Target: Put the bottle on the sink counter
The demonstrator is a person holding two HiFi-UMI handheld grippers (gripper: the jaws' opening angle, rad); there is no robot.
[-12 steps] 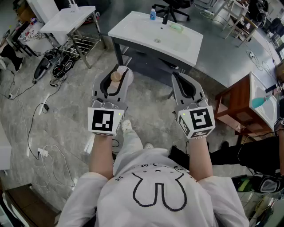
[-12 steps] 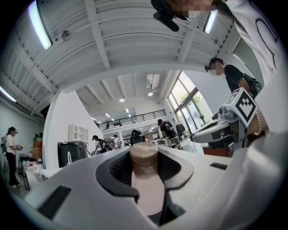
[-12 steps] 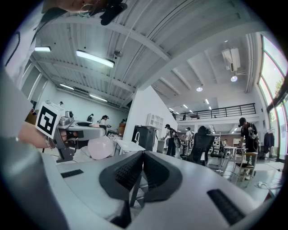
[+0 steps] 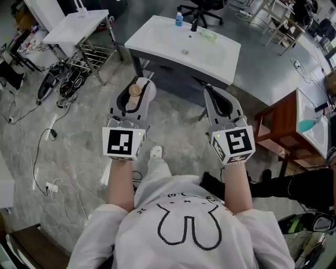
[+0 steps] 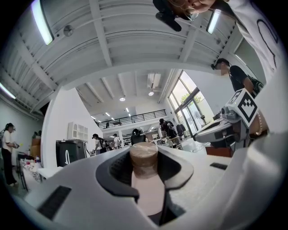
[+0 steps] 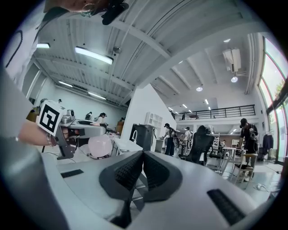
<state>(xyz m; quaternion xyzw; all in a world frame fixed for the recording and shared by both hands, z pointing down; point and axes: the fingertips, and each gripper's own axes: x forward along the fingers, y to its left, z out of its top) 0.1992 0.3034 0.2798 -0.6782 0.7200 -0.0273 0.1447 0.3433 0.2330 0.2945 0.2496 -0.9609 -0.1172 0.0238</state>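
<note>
The bottle [image 4: 136,90] has a pale pink body and a round cork-coloured cap. My left gripper [image 4: 137,86] is shut on it, and the cap stands up between the dark pads [image 5: 118,167]. In the left gripper view the bottle [image 5: 145,179] fills the gap between the jaws. From the right gripper view its pink body [image 6: 100,146] shows at the left. My right gripper [image 4: 210,92] is shut with nothing in it, its pads [image 6: 127,172] pressed together. The white sink counter [image 4: 157,35] lies ahead of both grippers, above a grey floor.
On the counter stand a small blue bottle [image 4: 180,19] and a green object [image 4: 208,33]. An office chair [image 4: 202,8] is behind it. A white table [image 4: 79,26], a wire rack [image 4: 94,55] and floor cables [image 4: 42,157] are at left. A wooden cabinet [image 4: 278,131] is at right.
The person's foot has stepped forward and the floor has slid a little in the head view. Both grippers keep their pose, and the bottle stays in the left one.
</note>
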